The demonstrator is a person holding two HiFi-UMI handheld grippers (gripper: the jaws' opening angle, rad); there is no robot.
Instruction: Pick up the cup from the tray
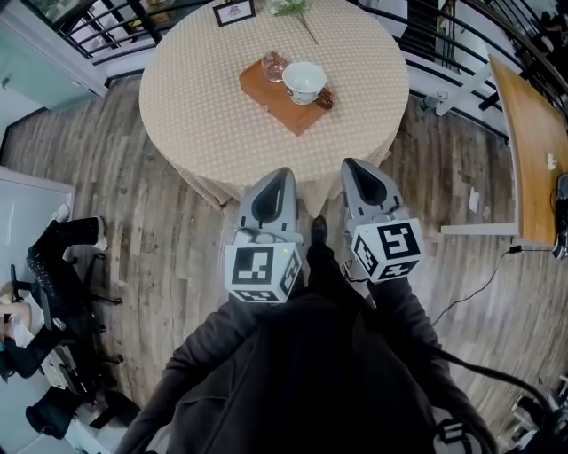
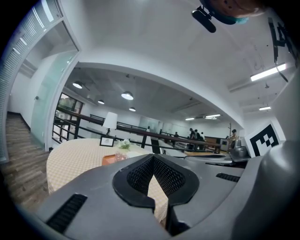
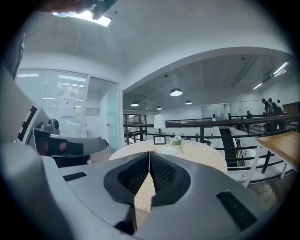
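Beige checked cloth covered the round table [image 1: 204, 115], and on it the brown tray [image 1: 264, 91] carried the white cup [image 1: 304, 82]. A small glass [image 1: 273, 65] stood just beside the cup, and a dark item at the cup's right was too small to name. No writing could be read. The framed card [image 1: 233, 11] near the flowers [image 1: 288, 7] showed only blurred print, a sheet [image 3: 68, 107] on the glass wall was illegible, and the grippers' cubes bore only black-and-white square markers. The left gripper [image 1: 285, 171] and right gripper [image 1: 351, 163] hung short of the table's edge, well apart from the tray, each with jaws pressed together on nothing. The left gripper view caught the tray's corner and the glass, but the cup was hard to make out there. The right gripper view showed the cup's rim just above its closed tips.
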